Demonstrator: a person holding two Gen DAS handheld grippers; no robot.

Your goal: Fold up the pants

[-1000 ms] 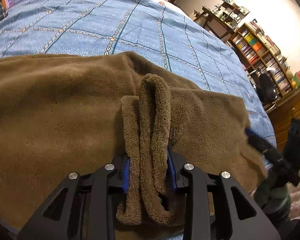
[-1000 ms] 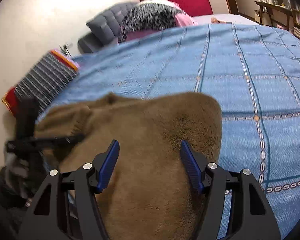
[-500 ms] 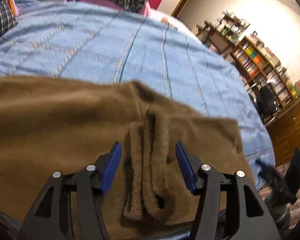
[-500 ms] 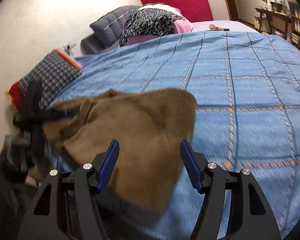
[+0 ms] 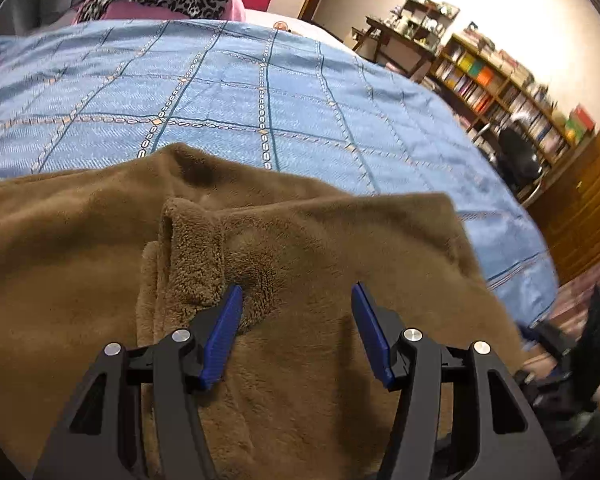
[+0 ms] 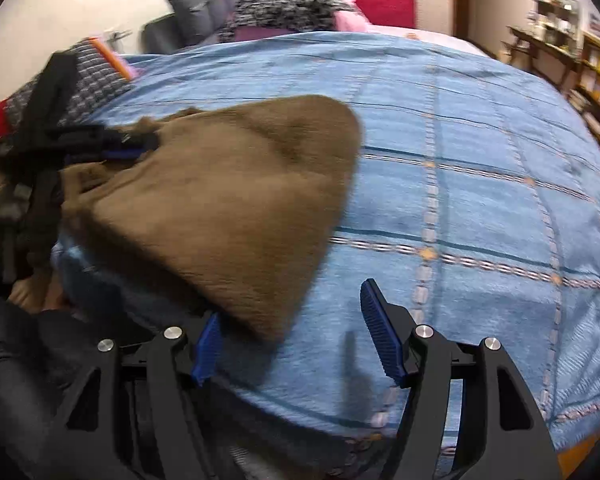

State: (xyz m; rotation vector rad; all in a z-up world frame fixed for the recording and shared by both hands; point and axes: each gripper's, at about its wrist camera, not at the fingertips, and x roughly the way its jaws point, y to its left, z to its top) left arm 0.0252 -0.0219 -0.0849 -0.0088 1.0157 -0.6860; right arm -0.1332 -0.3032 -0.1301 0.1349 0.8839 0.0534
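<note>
Left wrist view: I see my left gripper point(image 5: 296, 300) with jaws apart, nothing pinched, over the brown fleece pants point(image 5: 320, 248).
Only here: a bunched, rolled cuff point(image 5: 188, 252) stands just left of my left blue pad; a bookshelf point(image 5: 512, 92) lines the far right wall.
Right wrist view: my right gripper point(image 6: 292, 320) is wide and empty, its far pad over the bare blue bedspread point(image 6: 480, 184).
Only here: the whole folded bundle, roughly triangular, with a checked cushion point(image 6: 88, 80) far left.
Pants: thick and plush, lying at the bedspread's near left edge; blur hides finer folds.
</note>
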